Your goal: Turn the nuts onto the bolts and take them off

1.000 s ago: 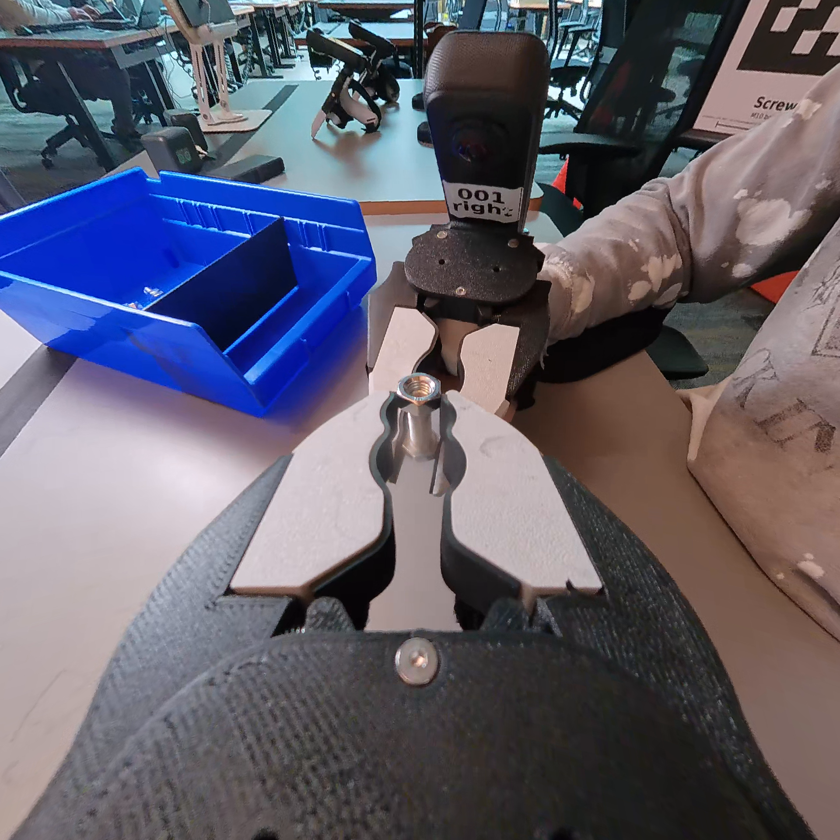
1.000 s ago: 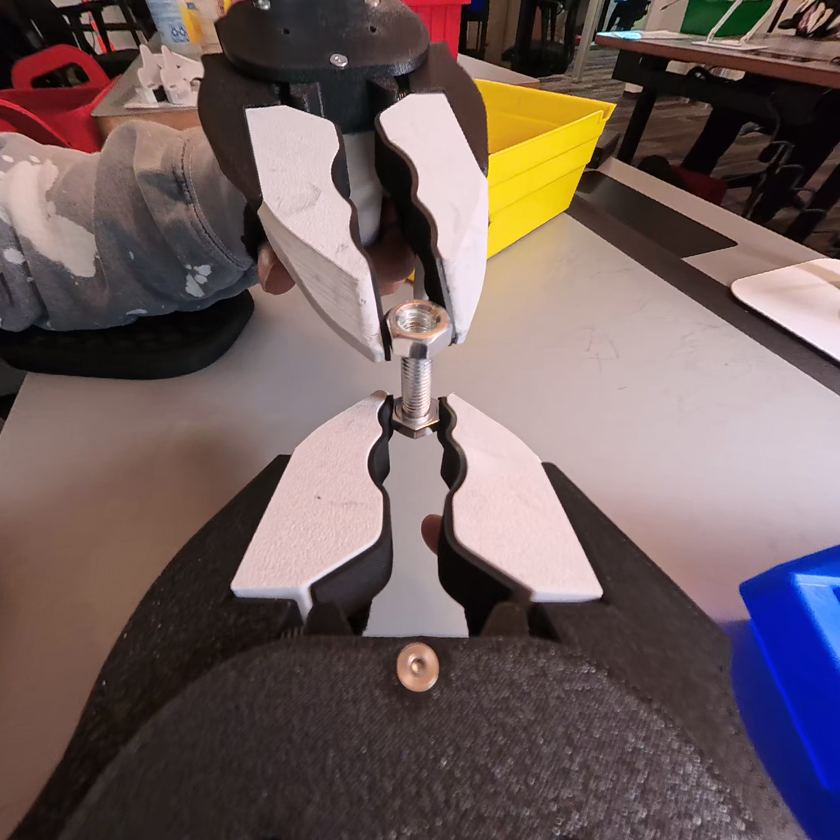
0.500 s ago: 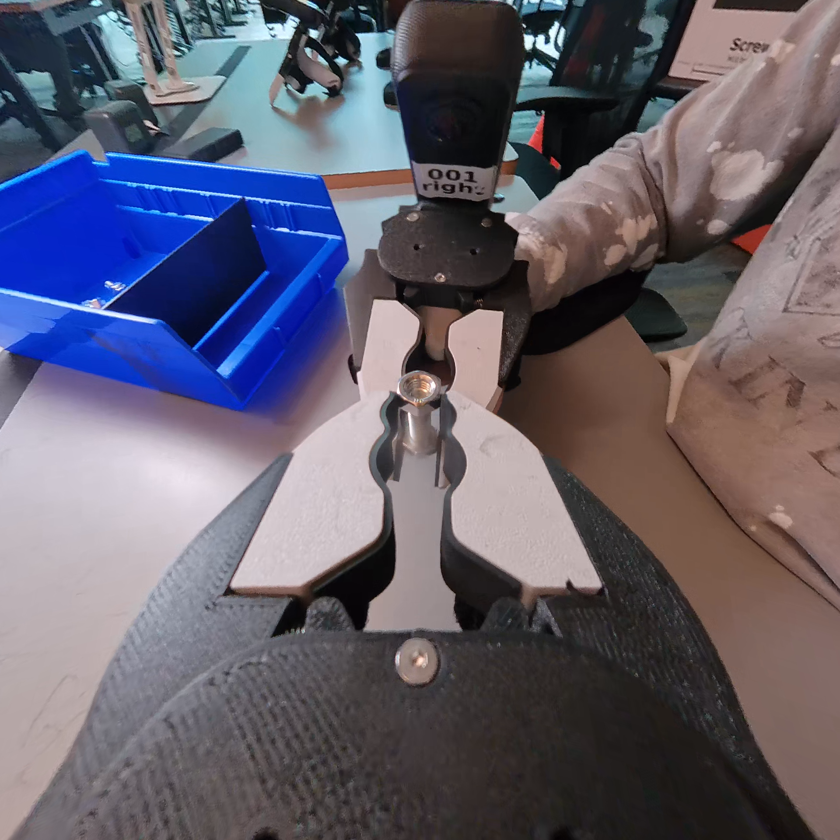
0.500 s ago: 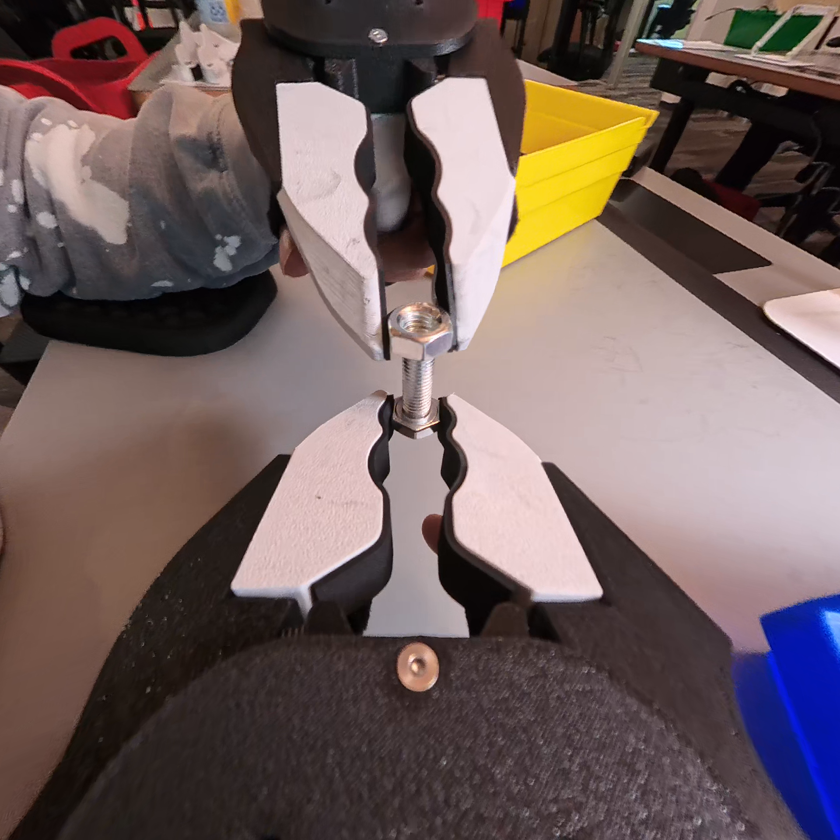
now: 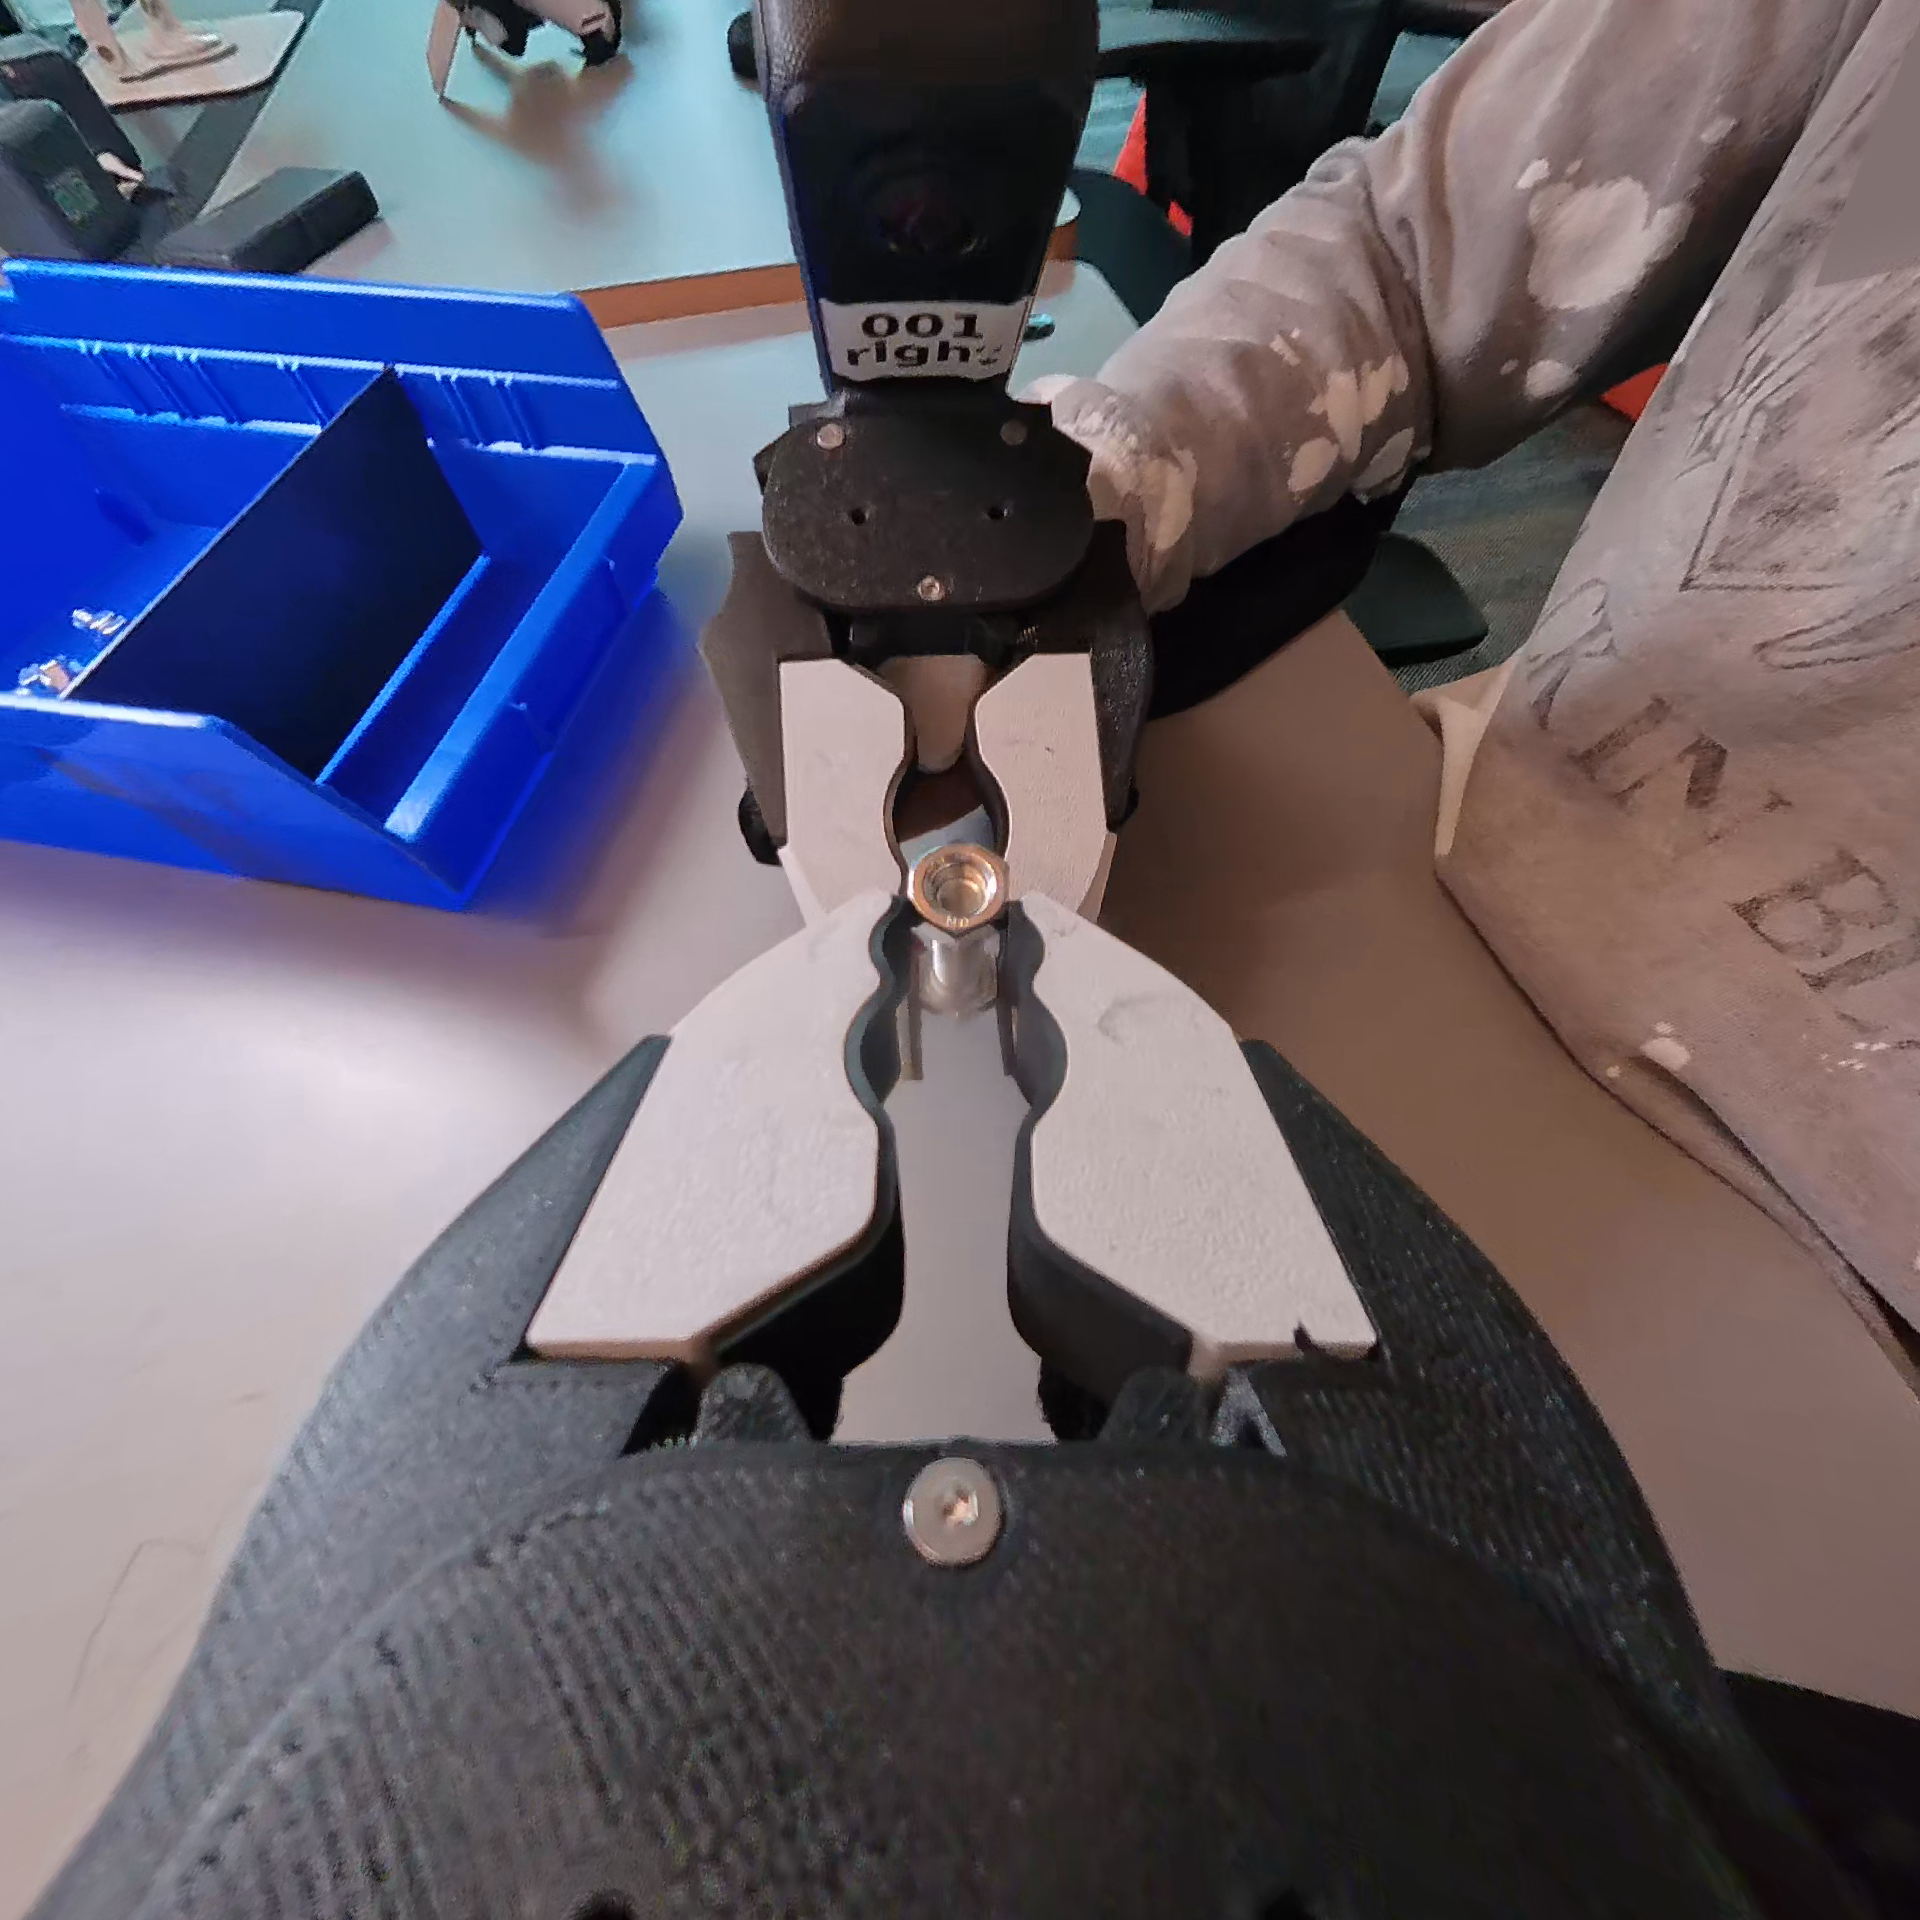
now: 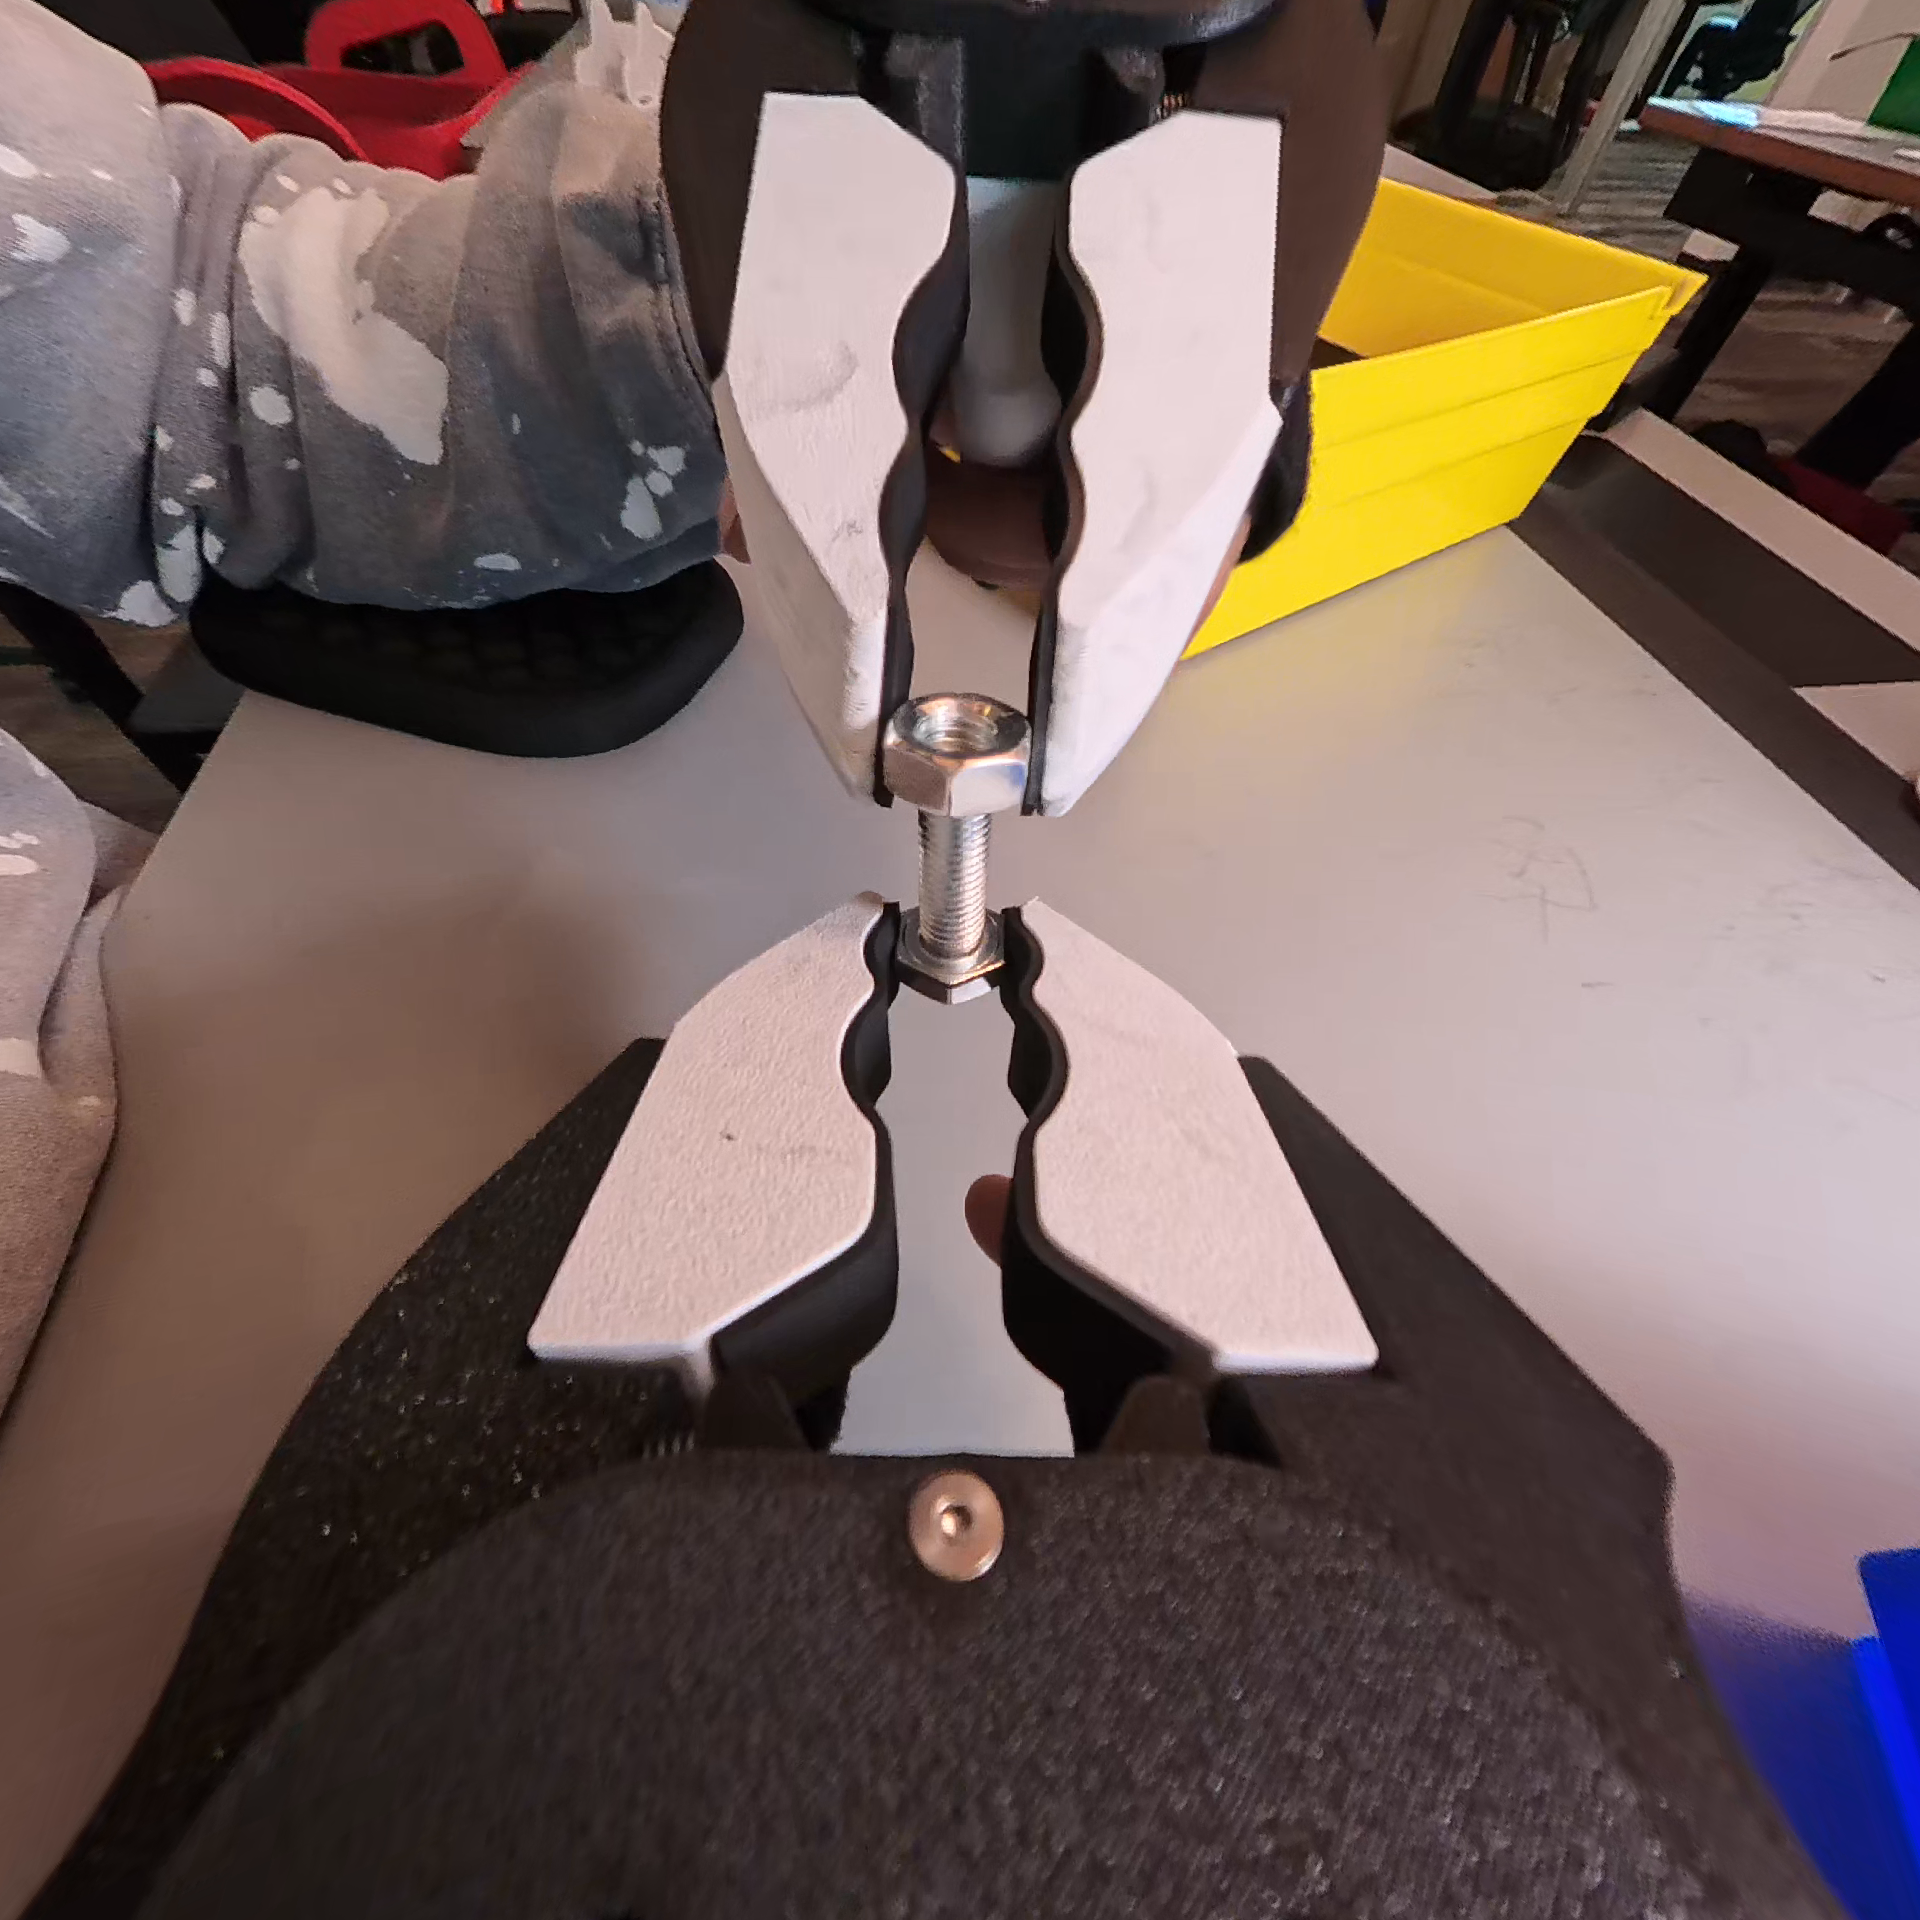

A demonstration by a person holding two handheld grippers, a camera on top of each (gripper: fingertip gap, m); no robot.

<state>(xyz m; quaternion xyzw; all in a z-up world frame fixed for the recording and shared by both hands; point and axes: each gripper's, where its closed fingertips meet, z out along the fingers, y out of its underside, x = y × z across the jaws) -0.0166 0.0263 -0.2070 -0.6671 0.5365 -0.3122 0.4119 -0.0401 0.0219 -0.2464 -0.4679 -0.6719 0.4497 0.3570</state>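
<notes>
Fingers of the right gripper point(image 6: 951, 920) pinch the bolt point(image 6: 950, 899) head; left gripper point(image 6: 956, 764) fingers pinch the nut point(image 6: 956, 764), above the worktop point(image 6: 1455, 935). Hard, smooth, light steel: grip the flats.

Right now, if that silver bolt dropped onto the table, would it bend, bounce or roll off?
The bolt looks like solid steel, so probably rigid and heavy for its size. Its round threaded shaft could roll, though the hex nut would likely stop it. Shiny metal may slip in the fingers.
</notes>
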